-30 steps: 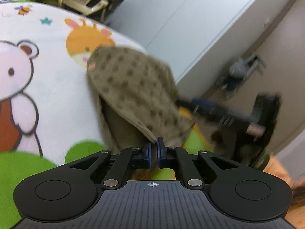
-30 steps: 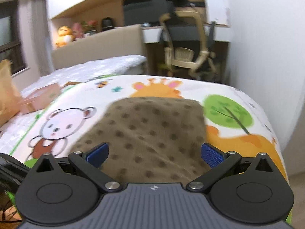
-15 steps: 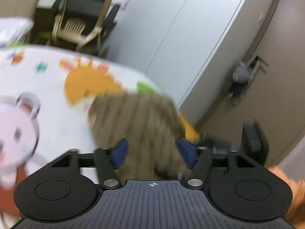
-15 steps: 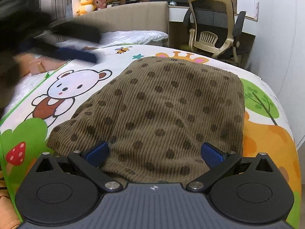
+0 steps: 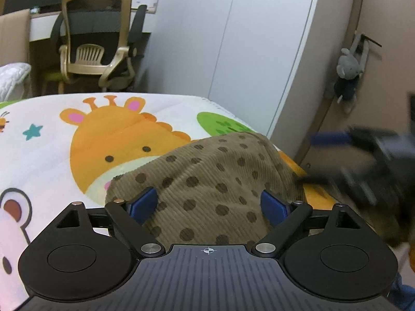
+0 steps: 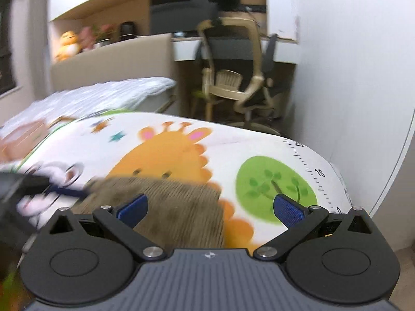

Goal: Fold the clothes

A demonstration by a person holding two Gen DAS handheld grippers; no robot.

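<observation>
- two grippers were over a play mat (image 5: 46,155) printed with a giraffe (image 5: 114,142), a bear and a green tree (image 6: 275,181).
- the left gripper (image 5: 208,204) had its jaws spread wide; they had just been opening. the brown dotted garment (image 5: 207,176) lay on the mat below and between them, but the blue pads (image 5: 144,203) did not press on it, so it was released.
- the right gripper (image 6: 208,207) also had its jaws apart, with nothing grasped. in its view, which was blurred, the garment (image 6: 179,207) lay under the left pad and the middle, and the right pad was over the tree print.
- the garment was a folded, rounded heap near the close edge of the mat, covering the lower part of the giraffe's face.
- in the left wrist view the right gripper (image 5: 363,150) appeared blurred at the right side, just beside the garment's edge.
- behind the mat stood an office chair (image 5: 96,39), a white wardrobe (image 5: 233,39) and a grey soft toy (image 5: 348,75) hanging by a door.
</observation>
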